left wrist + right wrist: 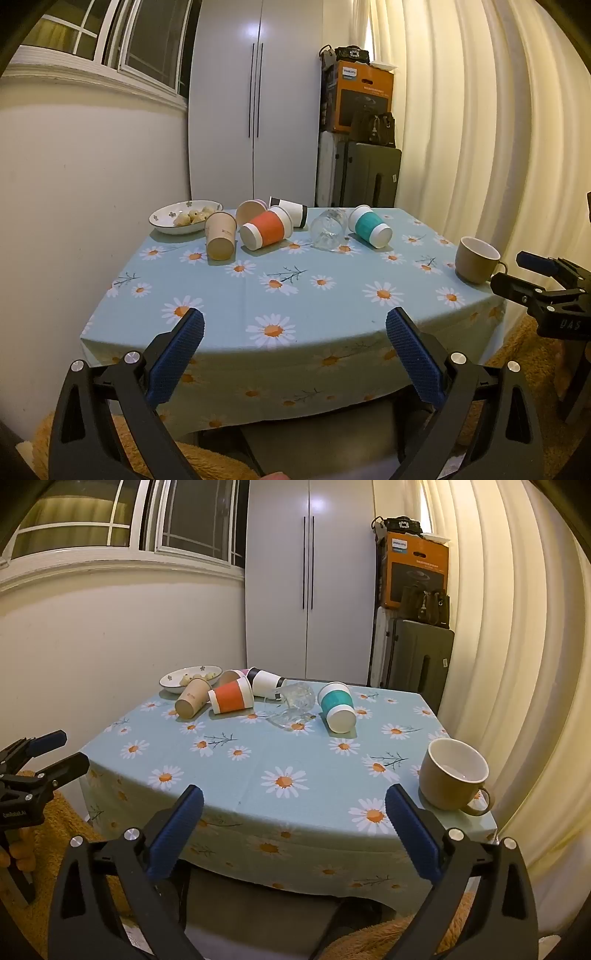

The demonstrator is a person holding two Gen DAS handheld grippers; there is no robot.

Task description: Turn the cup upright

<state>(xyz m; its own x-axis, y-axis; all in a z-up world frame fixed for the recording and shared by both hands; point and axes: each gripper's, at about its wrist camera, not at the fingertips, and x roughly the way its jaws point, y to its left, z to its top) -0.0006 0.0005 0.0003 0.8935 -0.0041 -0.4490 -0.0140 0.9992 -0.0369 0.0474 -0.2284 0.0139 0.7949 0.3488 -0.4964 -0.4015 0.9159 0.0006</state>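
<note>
- Cups lie tipped on their sides in a row at the far end of the daisy-print table (295, 295): tan paper cup (220, 236), orange-sleeved cup (265, 230), teal-sleeved cup (369, 226), clear glass (328, 229).
- Brown mug (452, 773) stands upright near the table's right edge.
- Left gripper (294, 325) is spread wide, holding nothing, short of the table's near edge.
- Right gripper (294, 803) is likewise spread and empty.
</note>
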